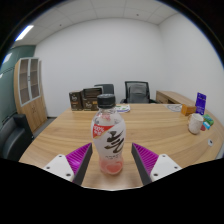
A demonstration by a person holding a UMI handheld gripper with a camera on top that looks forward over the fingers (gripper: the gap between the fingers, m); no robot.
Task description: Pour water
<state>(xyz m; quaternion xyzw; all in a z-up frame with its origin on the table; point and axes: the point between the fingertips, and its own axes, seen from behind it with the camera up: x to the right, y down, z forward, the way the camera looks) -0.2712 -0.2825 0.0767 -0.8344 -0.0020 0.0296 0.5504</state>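
Tool pinching a bottle above the counter.

From the left: a wooden shelf unit [30, 85] stands against the wall, and a black chair [14, 138] sits at the near end of the counter [160, 128]. The tool [111, 160] holds its two fingers, with magenta pads [78, 156], pressed on either side of the bottle [109, 140]. The bottle is upright, clear with a dark cap, a white label with dark lettering, and pinkish liquid at its base. It sits between the fingers, over the near edge of the counter. Beyond the bottle, dark boxes [85, 100] rest on the far end of the counter, with two office chairs [136, 92] behind them. To the right, a white cup [195, 124] and a purple sign [201, 102] stand on the counter, well apart from the bottle.
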